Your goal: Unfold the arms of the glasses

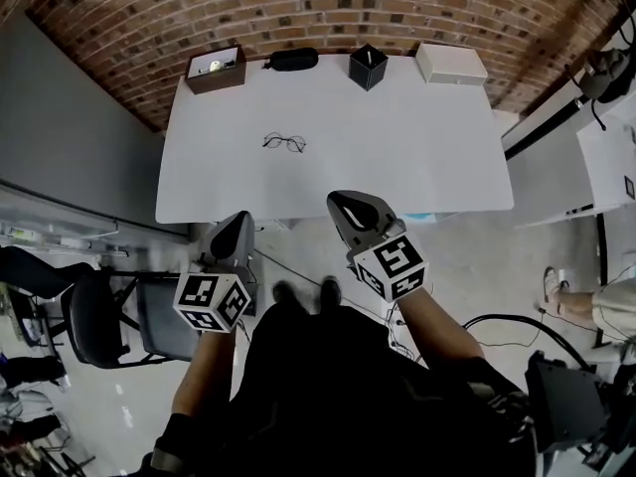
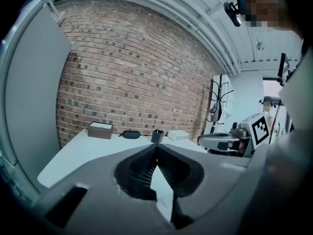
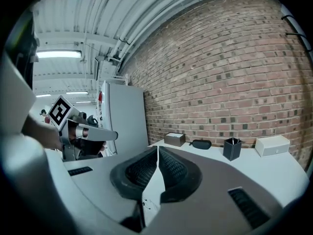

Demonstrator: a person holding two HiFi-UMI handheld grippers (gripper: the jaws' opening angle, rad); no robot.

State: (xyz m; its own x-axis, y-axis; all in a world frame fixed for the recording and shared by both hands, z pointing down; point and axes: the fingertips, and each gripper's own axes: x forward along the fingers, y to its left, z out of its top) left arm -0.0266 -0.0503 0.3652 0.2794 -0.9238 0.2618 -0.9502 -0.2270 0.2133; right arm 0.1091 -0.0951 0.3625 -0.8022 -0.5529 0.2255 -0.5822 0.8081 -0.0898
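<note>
Thin round wire-rimmed glasses (image 1: 284, 143) lie folded on the white table (image 1: 417, 157), left of its middle. Both grippers hover short of the table's near edge, well apart from the glasses. My left gripper (image 1: 241, 219) is shut and empty, its ribbed pads meeting (image 2: 157, 147). My right gripper (image 1: 337, 200) is likewise shut with nothing in it (image 3: 157, 149). Each gripper shows in the other's view: the right gripper (image 2: 229, 141) and the left gripper (image 3: 84, 133). I cannot make out the glasses for certain in either gripper view.
Along the table's far edge, by the brick wall, stand a brown box (image 1: 216, 69), a black glasses case (image 1: 292, 59), a black pen holder (image 1: 368, 66) and a white box (image 1: 451, 64). A black chair (image 1: 94, 316) stands at lower left; a person's foot (image 1: 555, 291) is at right.
</note>
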